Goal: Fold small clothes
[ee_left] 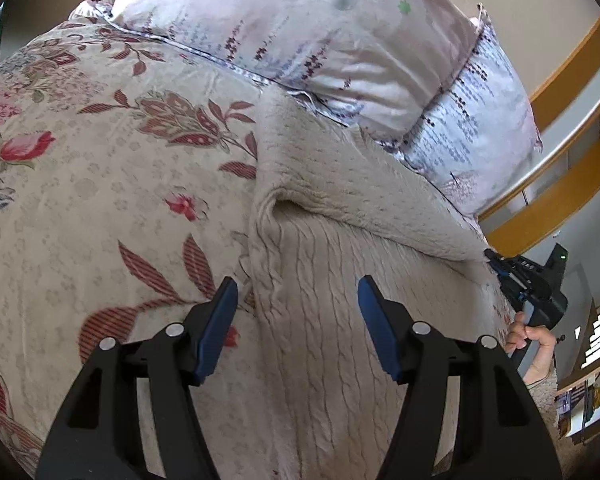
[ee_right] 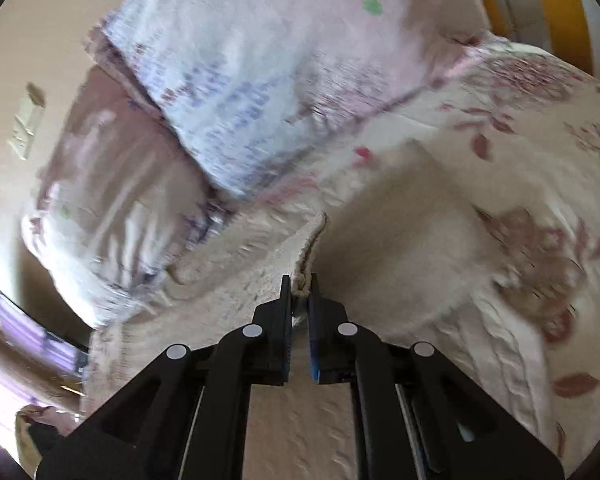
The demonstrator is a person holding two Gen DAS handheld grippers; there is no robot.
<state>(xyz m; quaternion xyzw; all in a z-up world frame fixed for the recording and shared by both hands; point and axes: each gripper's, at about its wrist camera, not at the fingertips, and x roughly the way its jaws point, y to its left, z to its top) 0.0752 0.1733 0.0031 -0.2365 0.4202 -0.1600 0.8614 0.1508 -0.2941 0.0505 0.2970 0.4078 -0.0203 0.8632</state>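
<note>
A beige cable-knit garment (ee_left: 320, 280) lies on the floral bedspread (ee_left: 100, 180), with one part folded across it near the pillows. My left gripper (ee_left: 298, 292) hovers over its left edge with the blue pads apart and nothing between them. In the right wrist view my right gripper (ee_right: 300, 288) is shut on a bunched edge of the knit garment (ee_right: 260, 280), and the fabric rises in a ridge from the fingertips. That gripper and the person's hand (ee_left: 534, 336) holding it also show at the right edge of the left wrist view.
Two pale lavender-print pillows (ee_left: 340, 40) lie stacked just beyond the garment. The floral bedspread stretches to the left. A yellow and white wooden frame (ee_left: 572, 120) stands behind the pillows at the right. The right wrist view is motion-blurred.
</note>
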